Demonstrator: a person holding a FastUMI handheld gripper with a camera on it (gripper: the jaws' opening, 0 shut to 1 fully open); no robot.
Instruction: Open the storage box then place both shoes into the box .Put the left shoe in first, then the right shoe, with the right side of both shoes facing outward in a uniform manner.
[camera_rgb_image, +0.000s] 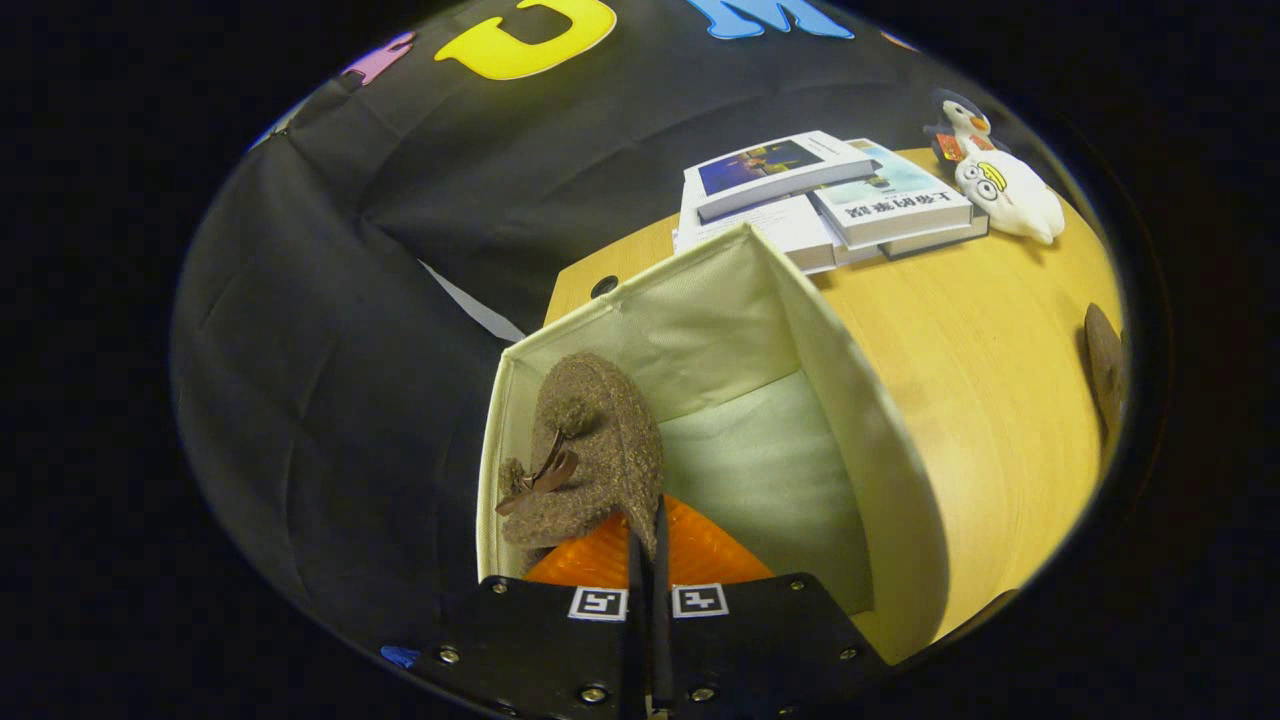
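Observation:
My gripper (648, 540) is shut on the edge of a brown fuzzy shoe (590, 450) with an orange sole (690, 555) and a small brown bow. The shoe hangs on its side inside the open cream fabric storage box (880, 440), against the box's left wall. The box's pale floor shows to the right of the shoe. A second brown shoe (1103, 365) lies on the wooden table (990, 350) far to the right of the box.
A stack of books (820, 195) lies on the table beyond the box. Two plush toys, a white one (1010, 195) and a penguin (960, 125), sit to the right of the books. Black cloth wall stands left of the box.

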